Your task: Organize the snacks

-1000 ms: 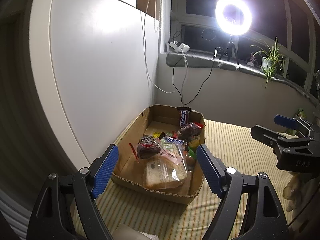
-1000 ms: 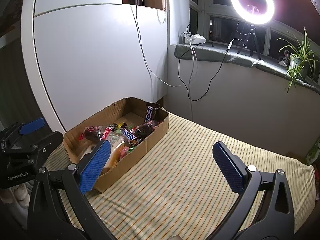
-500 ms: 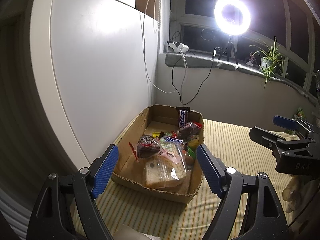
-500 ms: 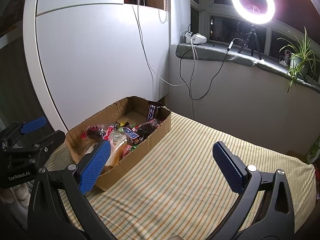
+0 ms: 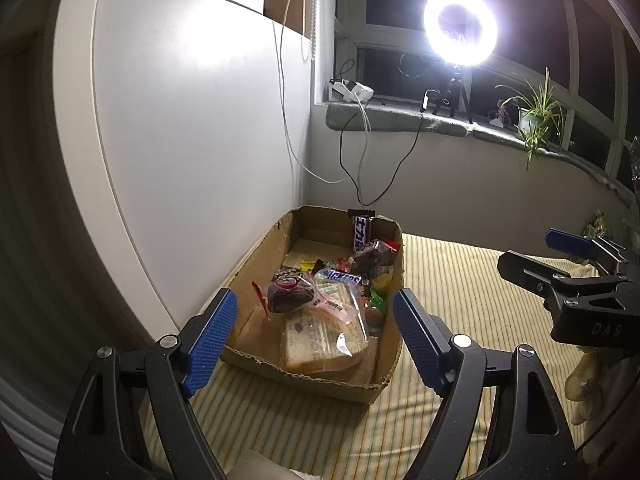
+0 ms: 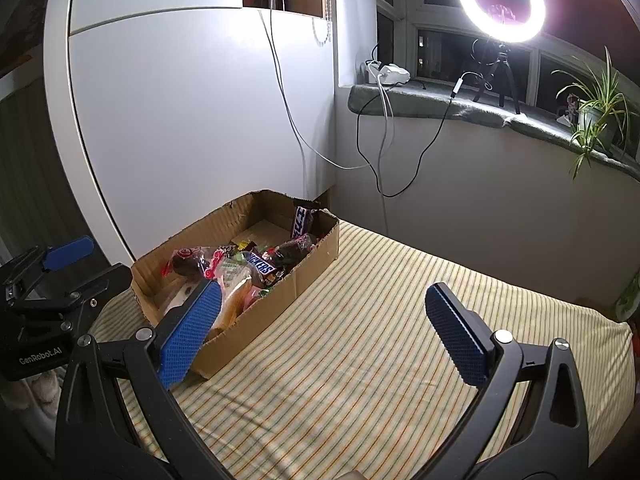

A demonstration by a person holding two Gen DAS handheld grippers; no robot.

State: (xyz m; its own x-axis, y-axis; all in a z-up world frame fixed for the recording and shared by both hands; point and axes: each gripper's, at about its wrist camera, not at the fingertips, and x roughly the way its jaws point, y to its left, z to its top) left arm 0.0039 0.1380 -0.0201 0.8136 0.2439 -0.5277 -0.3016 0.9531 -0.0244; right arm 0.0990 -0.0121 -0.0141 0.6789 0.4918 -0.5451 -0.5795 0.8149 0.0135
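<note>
A shallow cardboard box (image 5: pixel 390 368) (image 6: pixel 312 264) sits on a striped cloth. It holds several snacks: a wrapped sandwich (image 5: pixel 320 340), a Snickers bar (image 5: pixel 344 278) (image 6: pixel 262 266), a dark upright bar (image 5: pixel 361 232) (image 6: pixel 302 220) and wrapped brown cakes (image 5: pixel 288 294) (image 6: pixel 294 250). My left gripper (image 5: pixel 314 336) is open and empty, hovering in front of the box's near end. My right gripper (image 6: pixel 324 328) is open and empty, to the right of the box over the cloth. Each gripper shows in the other's view, the right one (image 5: pixel 576 276) and the left one (image 6: pixel 60 276).
The striped cloth (image 6: pixel 380 340) covers the surface right of the box. A white cabinet door (image 5: pixel 192 140) stands close behind the box. A ring light (image 6: pixel 500 0), cables (image 6: pixel 384 128) and a potted plant (image 6: pixel 596 112) sit on the window sill.
Both views have shifted only slightly; the box sits a little nearer in the right wrist view. Both grippers stay open and empty.
</note>
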